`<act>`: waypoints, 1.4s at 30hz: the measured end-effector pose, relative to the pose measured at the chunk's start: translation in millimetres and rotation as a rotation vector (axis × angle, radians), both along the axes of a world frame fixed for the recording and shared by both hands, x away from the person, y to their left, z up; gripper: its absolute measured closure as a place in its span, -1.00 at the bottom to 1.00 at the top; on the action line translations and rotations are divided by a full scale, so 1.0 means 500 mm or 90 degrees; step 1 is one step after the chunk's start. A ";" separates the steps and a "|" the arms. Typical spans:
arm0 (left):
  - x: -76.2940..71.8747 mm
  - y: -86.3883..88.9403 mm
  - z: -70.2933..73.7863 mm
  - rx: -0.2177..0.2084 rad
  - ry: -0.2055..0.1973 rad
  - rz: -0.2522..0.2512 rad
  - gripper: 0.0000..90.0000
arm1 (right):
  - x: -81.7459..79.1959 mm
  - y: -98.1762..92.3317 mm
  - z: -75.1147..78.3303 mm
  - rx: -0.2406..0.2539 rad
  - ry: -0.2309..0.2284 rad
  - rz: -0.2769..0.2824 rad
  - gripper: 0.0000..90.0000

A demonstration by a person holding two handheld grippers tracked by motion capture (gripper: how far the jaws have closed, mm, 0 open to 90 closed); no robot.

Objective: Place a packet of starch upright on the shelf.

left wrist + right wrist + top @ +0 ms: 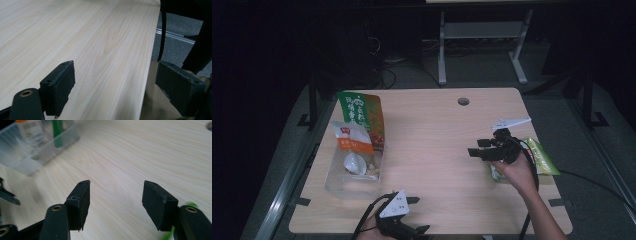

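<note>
— Green snack packet at right table edge, under right hand; right gripper just left of it, jaws apart, empty.
— Left side?
— Clear plastic bin holding pouches, far-left. Left gripper near edge, jaws wide, empty.

green packet: partly under right hand | clear container: blurred, cropped
</note>
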State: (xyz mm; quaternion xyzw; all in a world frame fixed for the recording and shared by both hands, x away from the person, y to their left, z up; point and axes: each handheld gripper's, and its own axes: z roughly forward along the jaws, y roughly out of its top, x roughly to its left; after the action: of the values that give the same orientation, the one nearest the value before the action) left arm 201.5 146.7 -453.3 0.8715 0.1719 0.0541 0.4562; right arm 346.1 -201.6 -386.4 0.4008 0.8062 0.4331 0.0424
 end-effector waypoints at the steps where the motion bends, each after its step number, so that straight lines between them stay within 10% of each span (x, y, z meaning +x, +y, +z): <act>1: 0.000 0.000 0.000 0.001 -0.001 -0.001 -0.65 | -0.004 -0.008 -0.003 -0.001 0.002 -0.010 -0.15; 21: -0.001 -0.005 -0.004 -0.003 0.007 0.002 -0.65 | -0.026 -0.171 -0.061 -0.058 0.030 -0.154 -0.17; 42: -0.001 -0.006 -0.005 -0.004 0.010 0.000 -0.65 | -0.039 -0.125 -0.094 -0.044 0.025 -0.065 0.15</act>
State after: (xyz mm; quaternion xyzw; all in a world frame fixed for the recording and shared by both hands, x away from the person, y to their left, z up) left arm 201.1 143.7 -455.7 0.8702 0.1757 0.0470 0.4578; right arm 326.3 -263.9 -433.5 0.4480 0.7999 0.3943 0.0626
